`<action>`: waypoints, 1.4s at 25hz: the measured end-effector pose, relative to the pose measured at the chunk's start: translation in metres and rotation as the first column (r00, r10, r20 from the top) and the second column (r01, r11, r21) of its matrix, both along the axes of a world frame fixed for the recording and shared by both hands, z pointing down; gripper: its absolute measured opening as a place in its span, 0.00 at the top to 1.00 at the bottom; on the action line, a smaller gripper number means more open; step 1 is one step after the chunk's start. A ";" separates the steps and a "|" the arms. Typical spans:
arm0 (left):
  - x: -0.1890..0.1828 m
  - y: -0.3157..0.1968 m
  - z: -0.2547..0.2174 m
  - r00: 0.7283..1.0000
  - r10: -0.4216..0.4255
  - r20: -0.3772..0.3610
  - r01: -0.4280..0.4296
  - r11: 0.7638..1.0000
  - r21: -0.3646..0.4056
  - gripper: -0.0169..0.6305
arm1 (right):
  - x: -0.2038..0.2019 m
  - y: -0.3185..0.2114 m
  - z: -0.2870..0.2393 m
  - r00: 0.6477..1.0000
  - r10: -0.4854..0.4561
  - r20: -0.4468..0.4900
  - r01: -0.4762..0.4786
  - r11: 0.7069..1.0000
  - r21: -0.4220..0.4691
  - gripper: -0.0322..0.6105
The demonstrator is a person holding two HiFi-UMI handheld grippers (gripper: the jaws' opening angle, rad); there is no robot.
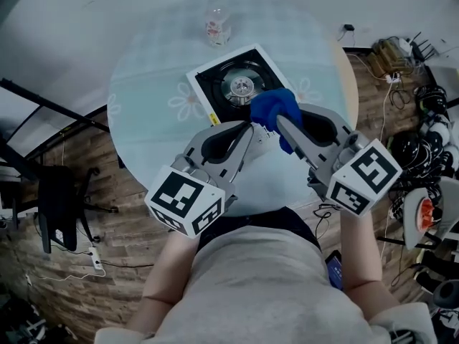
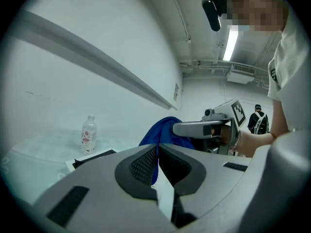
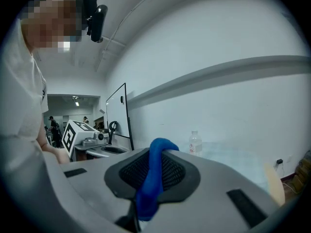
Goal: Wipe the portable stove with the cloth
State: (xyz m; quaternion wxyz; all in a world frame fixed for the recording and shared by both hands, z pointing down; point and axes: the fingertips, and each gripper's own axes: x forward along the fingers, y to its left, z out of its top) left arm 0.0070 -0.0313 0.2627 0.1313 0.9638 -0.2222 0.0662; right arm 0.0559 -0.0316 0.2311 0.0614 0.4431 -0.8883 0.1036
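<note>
Stance: clamped crumpled blue cloth in right tool over square black white-rimmed portable stove for wiping, held empty left tool closed.

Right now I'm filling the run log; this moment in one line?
right gripper: shut on cloth | left gripper: shut | cloth: at portable stove corner

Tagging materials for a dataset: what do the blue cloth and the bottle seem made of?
Blue cloth: probably soft, matte fabric; it bunches and hangs in limp folds.
Bottle: likely clear plastic, slightly glossy; see-through body with a printed label.
</note>
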 end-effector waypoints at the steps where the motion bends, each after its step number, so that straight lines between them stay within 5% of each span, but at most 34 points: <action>1: 0.002 0.001 -0.001 1.000 0.008 0.008 -0.008 1.000 0.006 0.93 | 0.002 0.002 -0.001 1.000 -0.005 0.000 0.005 1.000 0.001 0.86; 35: 0.001 0.007 0.015 0.999 0.038 0.010 -0.038 0.999 -0.018 0.93 | 0.005 0.017 0.020 0.986 -0.041 -0.158 0.037 0.999 -0.029 0.87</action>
